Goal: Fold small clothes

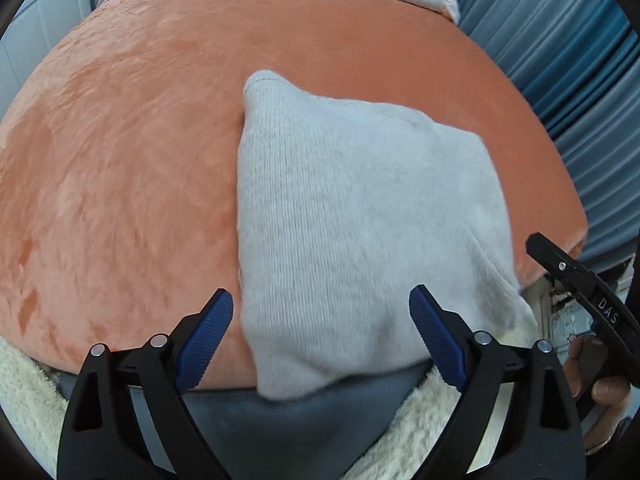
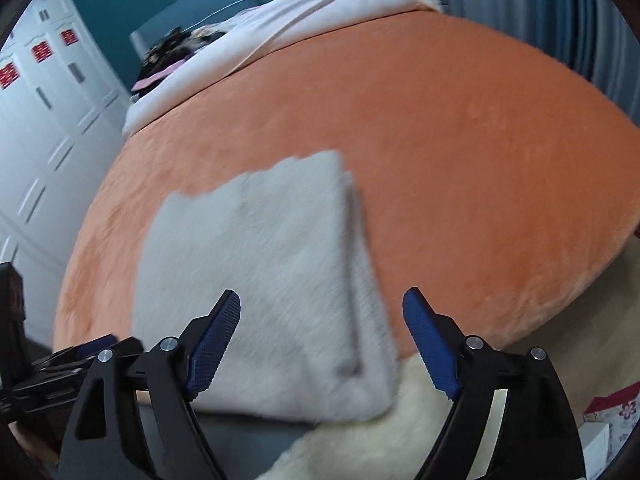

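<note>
Closest to me, both grippers are spread wide with nothing pinched. My left gripper [image 1: 321,314] hangs over the near end of the folded grey knit garment [image 1: 360,208], its blue pads [image 1: 208,340] sitting apart from the fabric on either side. My right gripper [image 2: 322,316] is the same deal, pads wide and empty, hovering over the near right corner of the same garment [image 2: 256,272]. In the left view you can also see my right hand [image 1: 596,376] wrapped around the other tool's handle at the right edge.

The garment's near edge hangs a bit past the front lip of the bed, drooping onto the grey bed base [image 1: 296,412], with a fluffy cream rug [image 2: 384,436] just below that. From the right side you can see the fold stacked in layers along its right edge; that view is pretty blurry, so I can't tell how tidy the layers are.

Everything else sits on an orange plush blanket [image 1: 120,168], and there's loads of bare blanket to the left, right and beyond the garment.

Farther back, a white duvet [image 2: 304,20] is bunched along the far edge of the blanket. White wardrobe doors [image 2: 44,128] run down the left, blue-grey curtains [image 1: 568,72] on the right.
</note>
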### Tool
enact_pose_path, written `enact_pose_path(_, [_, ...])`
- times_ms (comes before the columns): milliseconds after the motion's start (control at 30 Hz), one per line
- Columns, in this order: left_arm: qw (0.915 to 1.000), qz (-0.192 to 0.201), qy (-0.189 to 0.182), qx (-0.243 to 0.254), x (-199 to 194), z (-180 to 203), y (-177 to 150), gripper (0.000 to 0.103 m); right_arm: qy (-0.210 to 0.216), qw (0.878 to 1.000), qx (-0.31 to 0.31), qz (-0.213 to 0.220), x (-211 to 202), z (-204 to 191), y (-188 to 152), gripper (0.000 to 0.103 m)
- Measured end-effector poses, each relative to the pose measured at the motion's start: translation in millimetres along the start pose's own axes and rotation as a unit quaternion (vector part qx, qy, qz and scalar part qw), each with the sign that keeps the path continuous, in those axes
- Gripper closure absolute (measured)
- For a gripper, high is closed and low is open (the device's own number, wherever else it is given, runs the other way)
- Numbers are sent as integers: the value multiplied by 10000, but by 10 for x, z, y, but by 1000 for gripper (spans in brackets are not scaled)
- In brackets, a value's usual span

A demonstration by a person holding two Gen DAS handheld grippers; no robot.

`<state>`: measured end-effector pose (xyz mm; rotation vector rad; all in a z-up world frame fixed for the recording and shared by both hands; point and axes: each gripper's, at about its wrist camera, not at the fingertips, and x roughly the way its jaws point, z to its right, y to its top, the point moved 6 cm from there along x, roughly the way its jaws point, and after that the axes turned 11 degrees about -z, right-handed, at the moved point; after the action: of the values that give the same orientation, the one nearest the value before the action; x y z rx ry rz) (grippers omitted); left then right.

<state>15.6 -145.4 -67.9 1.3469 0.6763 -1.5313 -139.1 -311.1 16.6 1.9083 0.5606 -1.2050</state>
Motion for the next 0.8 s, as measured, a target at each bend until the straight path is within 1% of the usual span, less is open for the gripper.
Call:
enact_pose_path(33, [10000, -49, 20, -12, 72, 4, 63, 14, 5, 10000, 54, -75, 83, 45, 39, 21])
enact_pose_path(100, [9997, -212, 102, -86, 249, -11, 154, 14, 177, 9990, 193, -360, 345, 84, 76, 21])
enact_pose_path(133, [9994, -309, 104, -153, 345, -30, 180, 11, 241, 9982, 226, -504, 475, 97, 99, 21])
enact_pose_path(233, [9985, -371, -66, -406, 468, -92, 211, 7, 439, 9957, 240, -775, 826, 90, 33, 21])
enact_pose_path(267, [9981, -394, -112, -467, 495, -102, 218, 6, 541, 9951, 276, -786, 907, 82, 16, 20])
enact_pose_path(300, [9980, -392, -133, -488, 505, -97, 211, 5, 648, 9944, 344, -763, 938, 66, -16, 18])
enact_pose_path(433, [9976, -367, -277, -521, 589, -81, 233, 5, 1137, 9882, 607, -826, 1020, 135, -2, 16])
enact_pose_path(567, [9961, -353, -461, -667, 685, -75, 245, 5, 1286, 9866, 564, -833, 1045, 138, -15, 16])
enact_pose_path(667, [9960, -286, -525, -659, 728, -71, 265, 5, 1432, 9846, 536, -848, 1077, 120, 38, 19])
enact_pose_path(800, [9962, -259, -530, -634, 741, -48, 306, 5, 1663, 9808, 564, -850, 1110, 100, 89, 28])
